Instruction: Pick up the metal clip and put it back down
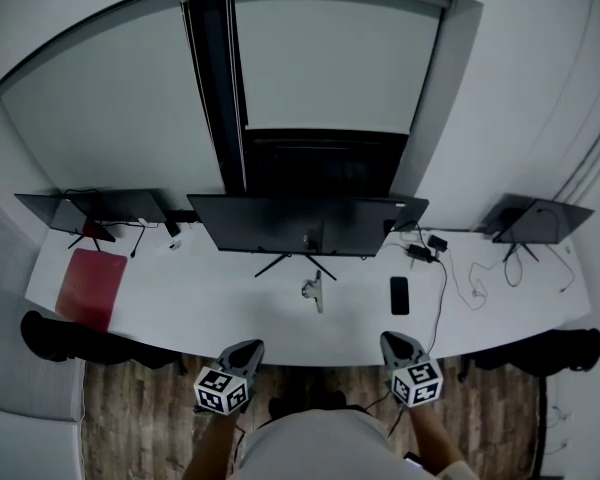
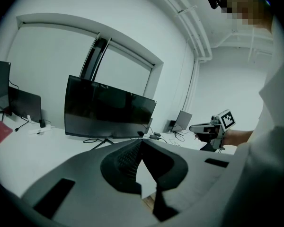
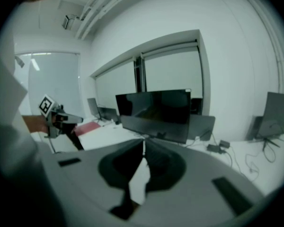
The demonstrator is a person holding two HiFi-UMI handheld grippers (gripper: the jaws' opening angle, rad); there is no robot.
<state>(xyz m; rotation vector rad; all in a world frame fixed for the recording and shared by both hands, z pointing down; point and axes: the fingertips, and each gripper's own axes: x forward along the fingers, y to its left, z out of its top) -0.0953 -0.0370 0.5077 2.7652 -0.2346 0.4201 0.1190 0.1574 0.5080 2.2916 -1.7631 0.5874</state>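
Note:
The metal clip [image 1: 313,292] lies on the white table [image 1: 210,308], just in front of the big monitor's stand. Neither gripper view shows it. My left gripper [image 1: 248,347] hovers at the table's near edge, left of and short of the clip, with its jaws shut on nothing [image 2: 141,141]. At the same edge my right gripper [image 1: 393,339] hangs right of the clip, jaws also closed and empty [image 3: 143,140]. Each gripper view shows the other gripper off to the side: the right gripper [image 2: 204,127] and the left gripper [image 3: 66,119].
A large dark monitor [image 1: 300,224] stands mid-table behind the clip. A black phone [image 1: 399,295] lies right of the clip, with cables [image 1: 460,273] beyond it. A red folder [image 1: 92,286] sits far left. Smaller screens stand at the left end [image 1: 90,208] and the right end [image 1: 540,220].

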